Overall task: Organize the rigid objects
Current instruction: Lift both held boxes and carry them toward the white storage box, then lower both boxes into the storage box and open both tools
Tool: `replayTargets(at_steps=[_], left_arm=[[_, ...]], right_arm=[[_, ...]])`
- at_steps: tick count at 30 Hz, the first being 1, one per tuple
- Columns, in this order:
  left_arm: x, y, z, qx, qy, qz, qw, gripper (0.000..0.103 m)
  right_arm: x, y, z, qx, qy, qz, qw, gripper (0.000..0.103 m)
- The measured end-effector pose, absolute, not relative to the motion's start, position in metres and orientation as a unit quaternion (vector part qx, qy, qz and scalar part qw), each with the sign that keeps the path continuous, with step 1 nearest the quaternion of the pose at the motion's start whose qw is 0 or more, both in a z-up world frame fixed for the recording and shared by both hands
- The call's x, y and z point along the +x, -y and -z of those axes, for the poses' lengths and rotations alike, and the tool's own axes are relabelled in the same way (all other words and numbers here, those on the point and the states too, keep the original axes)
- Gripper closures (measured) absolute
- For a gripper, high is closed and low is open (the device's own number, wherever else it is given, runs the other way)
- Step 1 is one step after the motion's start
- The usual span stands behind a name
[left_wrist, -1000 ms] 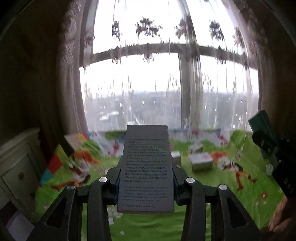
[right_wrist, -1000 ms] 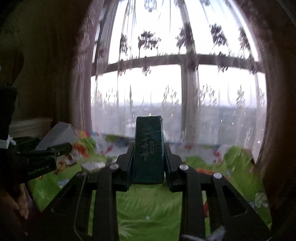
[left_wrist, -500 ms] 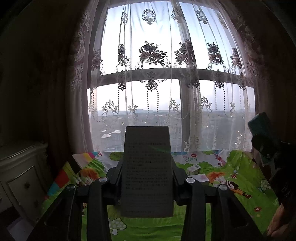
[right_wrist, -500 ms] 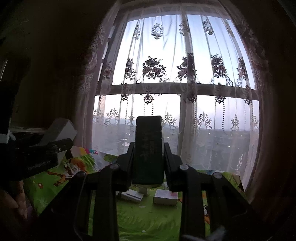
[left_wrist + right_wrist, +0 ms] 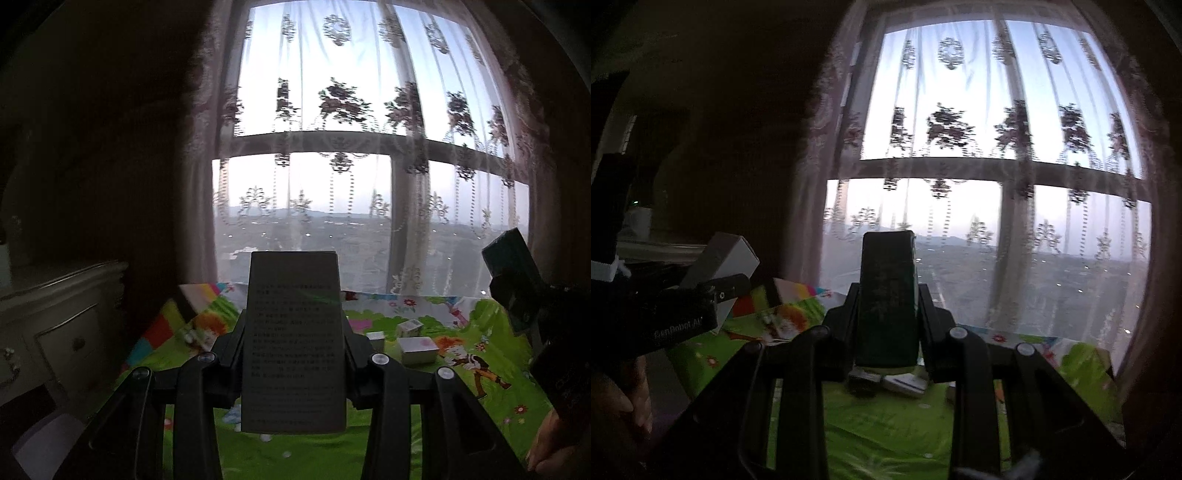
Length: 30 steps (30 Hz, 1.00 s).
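Boxes fill both tongs: the left tongs [image 5: 293, 339] grip a grey printed box [image 5: 294, 339] at frame centre, its long axis running forward along the fingers; the right tongs [image 5: 887, 314] clamp a dark green box [image 5: 887, 295] likewise. Beyond, lower right of the left view, small boxes [image 5: 417, 349] lie on the green cartoon cloth [image 5: 480, 373], nearer the right tongs, I judge.

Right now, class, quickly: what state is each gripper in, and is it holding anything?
Left gripper: closed on the grey box with printed text.
Right gripper: closed on the dark green box.
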<state>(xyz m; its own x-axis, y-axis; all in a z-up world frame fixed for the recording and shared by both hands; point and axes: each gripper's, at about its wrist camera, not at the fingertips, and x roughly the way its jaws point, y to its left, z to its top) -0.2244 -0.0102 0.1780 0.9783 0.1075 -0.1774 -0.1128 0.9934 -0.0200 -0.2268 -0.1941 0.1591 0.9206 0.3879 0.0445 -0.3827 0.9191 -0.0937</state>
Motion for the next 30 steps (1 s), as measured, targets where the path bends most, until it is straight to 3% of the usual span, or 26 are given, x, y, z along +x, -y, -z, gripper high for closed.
replayTargets(at_steps=[9, 30], left_arm=[[-0.262, -0.038, -0.169, -0.040, -0.113, -0.114, 0.986, 0.060], [-0.344, -0.191, -0.074, -0.160, -0.258, -0.301, 0.904, 0.060]], right_arm=[[-0.243, 0.132, -0.167, -0.082, 0.029, -0.317, 0.944, 0.071], [-0.263, -0.068, -0.101, -0.219, -0.183, -0.566, 0.773, 0.071]])
